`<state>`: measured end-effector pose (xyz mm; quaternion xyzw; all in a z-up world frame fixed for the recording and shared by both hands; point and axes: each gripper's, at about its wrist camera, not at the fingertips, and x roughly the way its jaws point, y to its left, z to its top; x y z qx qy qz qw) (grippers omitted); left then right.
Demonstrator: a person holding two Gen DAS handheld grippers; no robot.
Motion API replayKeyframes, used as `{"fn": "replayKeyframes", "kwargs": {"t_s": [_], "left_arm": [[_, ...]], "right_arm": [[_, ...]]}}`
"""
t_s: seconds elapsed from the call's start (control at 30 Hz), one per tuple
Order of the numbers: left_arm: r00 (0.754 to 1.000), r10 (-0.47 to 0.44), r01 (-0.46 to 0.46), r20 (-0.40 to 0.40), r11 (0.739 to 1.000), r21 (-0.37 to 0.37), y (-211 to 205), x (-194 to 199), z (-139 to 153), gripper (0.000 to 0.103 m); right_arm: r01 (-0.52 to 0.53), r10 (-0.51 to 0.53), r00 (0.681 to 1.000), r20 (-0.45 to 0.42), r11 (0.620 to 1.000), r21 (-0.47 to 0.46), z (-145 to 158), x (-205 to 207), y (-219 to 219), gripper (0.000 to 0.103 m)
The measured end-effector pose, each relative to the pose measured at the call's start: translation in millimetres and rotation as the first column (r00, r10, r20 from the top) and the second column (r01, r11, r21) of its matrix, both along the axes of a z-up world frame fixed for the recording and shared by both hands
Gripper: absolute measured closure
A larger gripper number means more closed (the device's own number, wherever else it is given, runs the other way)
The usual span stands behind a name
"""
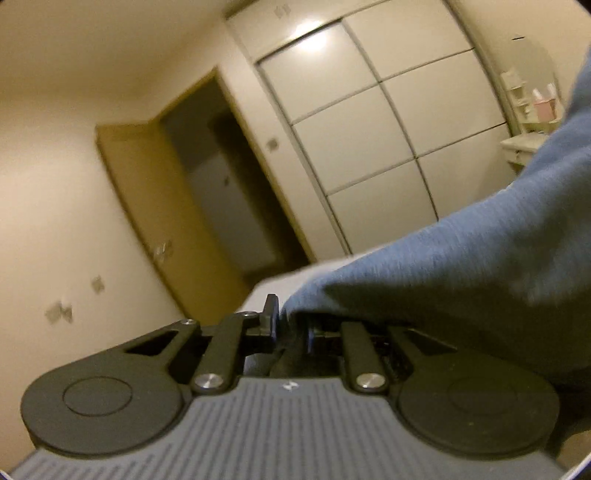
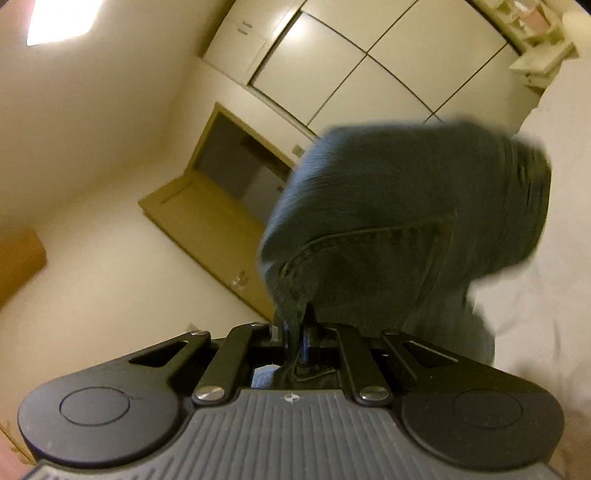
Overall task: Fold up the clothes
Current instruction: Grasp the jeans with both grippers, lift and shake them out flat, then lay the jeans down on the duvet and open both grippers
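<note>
A blue denim garment, likely jeans (image 1: 480,258), hangs lifted off a white bed sheet (image 2: 546,295). In the left wrist view my left gripper (image 1: 290,325) is shut on an edge of the jeans, and the cloth rises from the jaws toward the upper right. In the right wrist view my right gripper (image 2: 295,325) is shut on a seamed edge of the jeans (image 2: 406,206), which bunch up in front of the camera. Both views are tilted and blurred. The rest of the garment is hidden.
A white sliding wardrobe (image 1: 369,122) fills the far wall, with an open wooden door (image 1: 155,221) to its left. White shelves with small items (image 1: 532,110) stand at the right. A ceiling light (image 2: 59,22) glows in the right wrist view.
</note>
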<state>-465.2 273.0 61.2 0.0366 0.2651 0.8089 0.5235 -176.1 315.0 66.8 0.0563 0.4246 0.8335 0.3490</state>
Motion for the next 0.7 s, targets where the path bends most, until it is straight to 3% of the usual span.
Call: {"fn": "replayKeyframes", "kwargs": {"t_s": [0.07,0.1,0.17,0.27,0.4,0.5,0.57,0.7], "left_arm": [[1.000,-0.006,0.007,0.013,0.998,-0.060,7,-16,-6,0.077],[0.999,0.004,0.001,0.039,0.992,-0.123,10,-26,-16,0.074],[0.994,0.040,-0.015,0.101,0.971,-0.238,7,-47,-42,0.070],[0.976,0.089,-0.010,0.196,0.928,-0.373,-23,-58,-89,0.071],[0.925,0.178,0.034,0.335,0.840,-0.541,-65,-44,-146,0.071],[0.891,0.191,0.107,0.411,0.792,-0.601,-80,-22,-172,0.071],[0.869,0.191,0.152,0.457,0.775,-0.614,-89,-6,-176,0.070],[0.818,0.218,0.192,0.533,0.770,-0.608,-95,26,-183,0.061]], "right_arm": [[-0.105,0.124,0.986,0.115,0.982,-0.158,-18,-23,-21,0.067],[-0.150,0.193,0.968,0.163,0.958,-0.244,-29,-35,-31,0.065],[-0.144,0.234,0.948,0.214,0.919,-0.366,-60,-45,-52,0.061],[-0.031,0.177,0.957,0.229,0.849,-0.527,-106,-32,-65,0.058],[0.121,0.067,0.962,0.266,0.766,-0.631,-147,7,-70,0.054],[0.184,0.043,0.950,0.308,0.722,-0.667,-173,46,-74,0.049],[0.185,0.058,0.948,0.312,0.698,-0.692,-186,56,-67,0.049],[0.130,0.158,0.932,0.328,0.696,-0.706,-205,72,-55,0.047]]}}
